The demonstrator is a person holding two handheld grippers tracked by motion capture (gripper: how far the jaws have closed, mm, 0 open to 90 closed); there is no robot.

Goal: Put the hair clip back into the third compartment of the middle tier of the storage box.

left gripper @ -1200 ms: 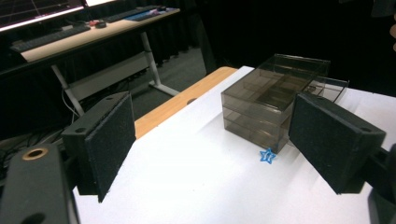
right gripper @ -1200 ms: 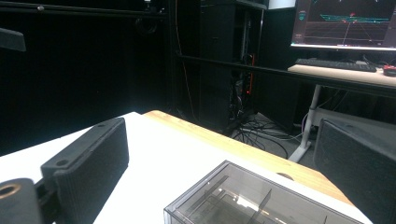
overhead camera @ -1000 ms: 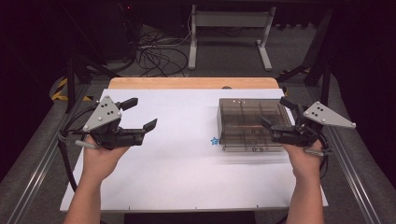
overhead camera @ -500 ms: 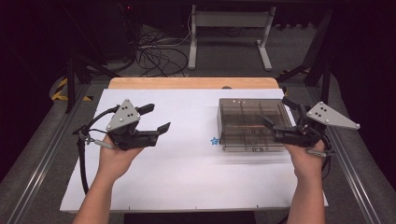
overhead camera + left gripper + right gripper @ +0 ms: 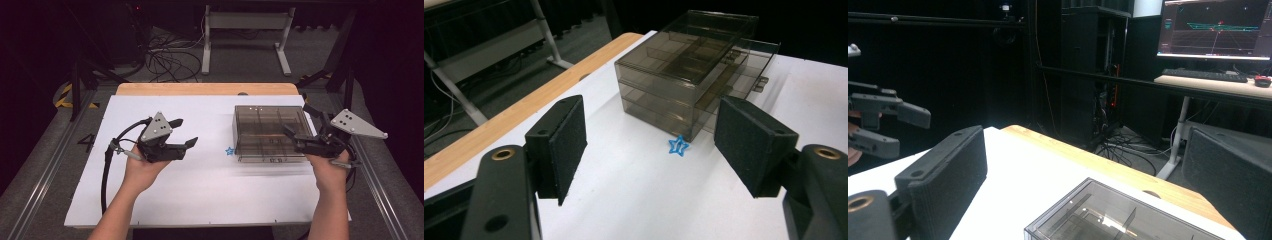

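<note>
While the left gripper [image 5: 186,134] hung over the table's [image 5: 200,190] left-middle, its jaws had just been closing a little yet stood apart w/ nothing between them – in the left gripper view both pads [image 5: 566,142] framed a small blue star [image 5: 679,145] lying on the white surface. That star sat just beside the near-left corner of a smoky clear plastic drawer box [image 5: 270,132], which stood toward the table's right edge, closer to the far side than the near one. One drawer [image 5: 744,70] looked partly pulled out.

The right gripper [image 5: 300,127] hovered at the box's right side, jaws spread, not touching anything as far as I could tell.

Judging by looks: the star was prob. thin, light and stiff – flat on the surface, so hard to get under; best pinched across opposite points from above, or nudged to an edge first. The box seemed light, rigid, slippery, approx. empty – it would slide if pushed, so bracing it w/ the right gripper made sense.
</note>
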